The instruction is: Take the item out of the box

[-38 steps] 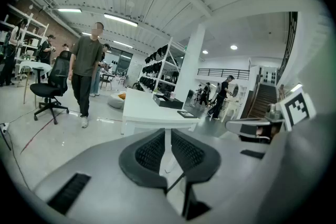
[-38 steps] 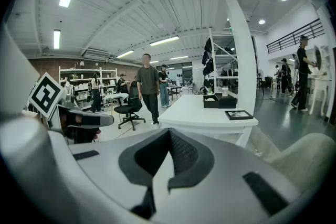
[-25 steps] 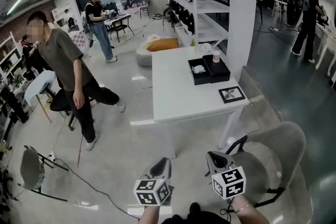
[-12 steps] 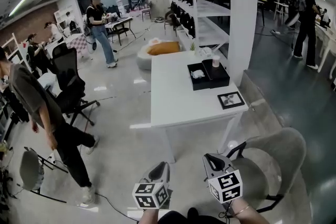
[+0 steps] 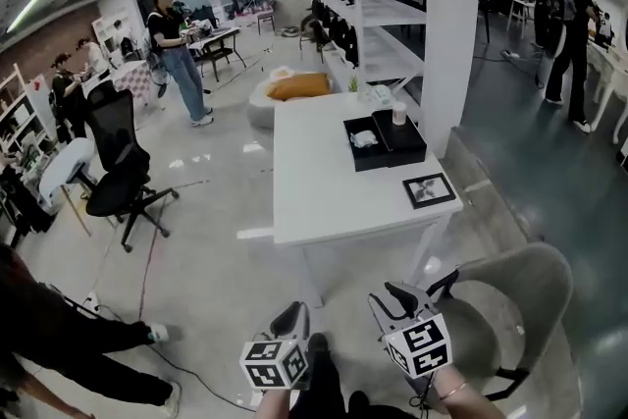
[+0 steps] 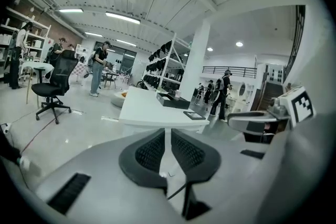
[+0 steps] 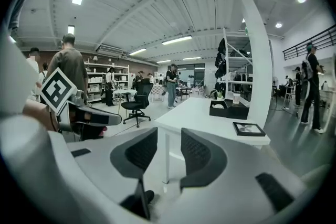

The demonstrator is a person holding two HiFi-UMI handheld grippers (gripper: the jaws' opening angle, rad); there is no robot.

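A black box point(image 5: 383, 140) lies open at the far right of the white table point(image 5: 314, 182), with a white item point(image 5: 364, 139) in its left half. Both grippers hang low in front of the table, well short of it and apart from the box. My left gripper point(image 5: 292, 317) has its jaws together, only a thin slit between the pads point(image 6: 152, 152), and holds nothing. My right gripper point(image 5: 391, 294) is opening, with nothing between its jaws point(image 7: 169, 136). The right gripper view shows the box point(image 7: 228, 109) far ahead.
A black picture frame point(image 5: 429, 190) lies near the table's front right corner and a cup point(image 5: 398, 114) stands by the box. A grey chair point(image 5: 510, 309) is to my right, a black office chair point(image 5: 118, 182) to the left, and a white pillar point(image 5: 451, 25) behind the table. A person in dark clothes point(image 5: 49, 339) is at bottom left.
The right gripper's jaws have parted. The person on the left has walked toward the lower left edge of the view. Both grippers stay low in front of me.
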